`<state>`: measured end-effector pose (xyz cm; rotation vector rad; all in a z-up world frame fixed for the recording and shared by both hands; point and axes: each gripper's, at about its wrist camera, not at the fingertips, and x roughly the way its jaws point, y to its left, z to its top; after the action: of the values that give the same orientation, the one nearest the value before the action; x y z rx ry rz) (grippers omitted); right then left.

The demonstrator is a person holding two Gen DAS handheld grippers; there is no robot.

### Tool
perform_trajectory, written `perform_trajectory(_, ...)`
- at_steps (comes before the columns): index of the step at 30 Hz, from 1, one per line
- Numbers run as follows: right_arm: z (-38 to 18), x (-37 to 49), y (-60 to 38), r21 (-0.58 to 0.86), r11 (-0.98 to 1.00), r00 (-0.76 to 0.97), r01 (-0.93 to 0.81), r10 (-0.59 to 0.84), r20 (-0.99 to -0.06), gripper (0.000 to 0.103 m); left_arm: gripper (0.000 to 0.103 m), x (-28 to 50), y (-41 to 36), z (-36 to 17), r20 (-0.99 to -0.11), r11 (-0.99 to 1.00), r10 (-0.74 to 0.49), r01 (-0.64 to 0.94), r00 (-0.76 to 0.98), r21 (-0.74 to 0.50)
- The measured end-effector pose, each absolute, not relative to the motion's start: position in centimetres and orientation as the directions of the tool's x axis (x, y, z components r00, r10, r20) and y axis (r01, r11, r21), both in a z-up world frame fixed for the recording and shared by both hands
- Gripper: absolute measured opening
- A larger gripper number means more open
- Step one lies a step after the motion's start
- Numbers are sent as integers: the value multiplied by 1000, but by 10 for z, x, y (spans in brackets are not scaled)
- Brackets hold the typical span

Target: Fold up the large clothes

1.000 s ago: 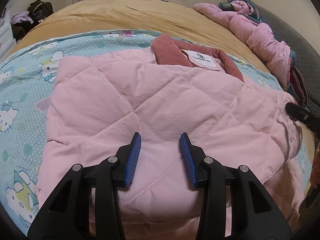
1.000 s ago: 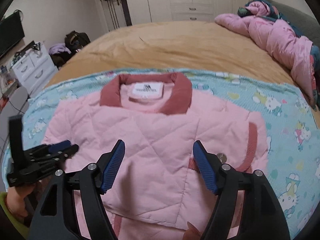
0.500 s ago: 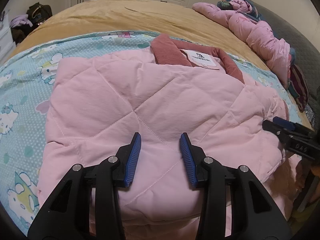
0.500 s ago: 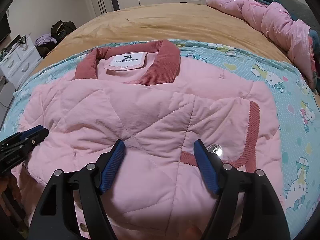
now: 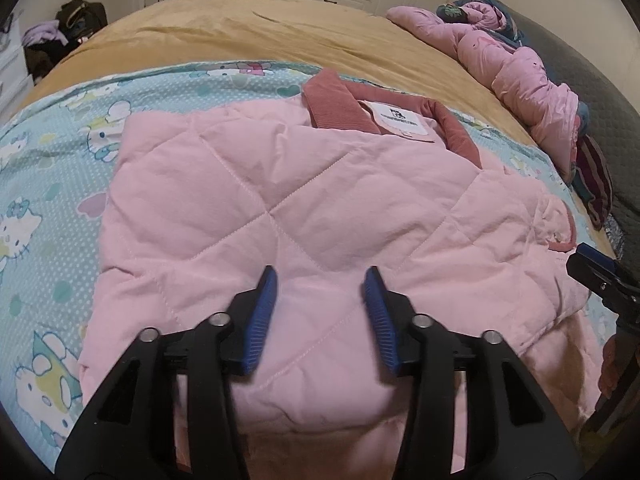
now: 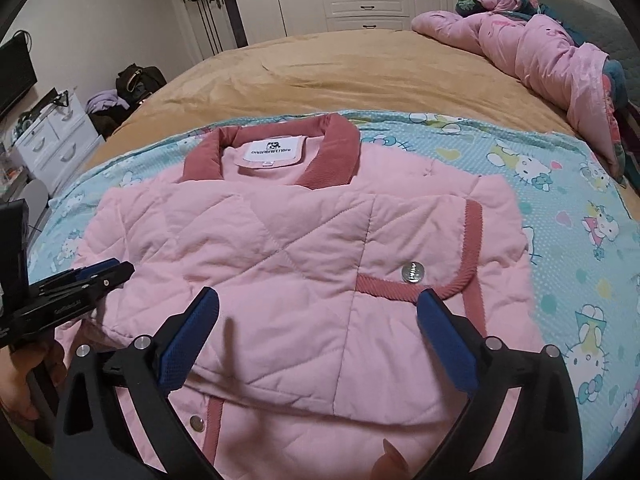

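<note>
The pink jacket (image 6: pixel 288 264) lies partly folded on the blue sheet (image 6: pixel 568 216) near the bed's front edge, so with both the left gripper (image 5: pixel 320 300) and right gripper (image 6: pixel 316 320) opening over it, empty, each should pinch the near hem evenly before folding toward the collar (image 6: pixel 332 148).

1. The quilted jacket (image 6: pixel 280 264) is showing pale pink, stitched in a diamond pattern.
2. Its collar (image 6: pixel 332 148) and pocket trim (image 6: pixel 468 256) are showing dusty rose with fine ribbing.
3. The neck label (image 6: pixel 272 152) is showing white with dark lettering.
4. The sheet (image 6: pixel 560 200) under the jacket is showing light blue with white dots and cartoon cats.
5. The bed cover (image 6: pixel 340 76) at the far side is showing tan.
6. The crumpled coat (image 6: pixel 532 44) at the far right is showing pink.
7. Both grippers are showing black frames with blue pads (image 5: pixel 260 320).
</note>
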<state>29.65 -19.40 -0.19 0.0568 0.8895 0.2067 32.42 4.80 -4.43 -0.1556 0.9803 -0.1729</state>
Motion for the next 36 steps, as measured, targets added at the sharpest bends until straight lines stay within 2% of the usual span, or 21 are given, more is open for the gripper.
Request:
perform_trajectory(3, 5, 292, -198, 144, 978, 619, -149, 206, -758, 99, 63, 319, 45, -39, -811, 974, -221, 85, 541, -209)
perform_trajectory(12, 23, 275, -204, 171, 973, 639, -153, 230, -734, 99, 94, 304, 40, -21, -813, 979, -201, 85, 547, -185)
perform_trajectory(36, 82, 226, -212, 179, 968, 716, -177, 251, -651, 99, 94, 260, 27, 51, -746, 981, -192, 101, 638, -166)
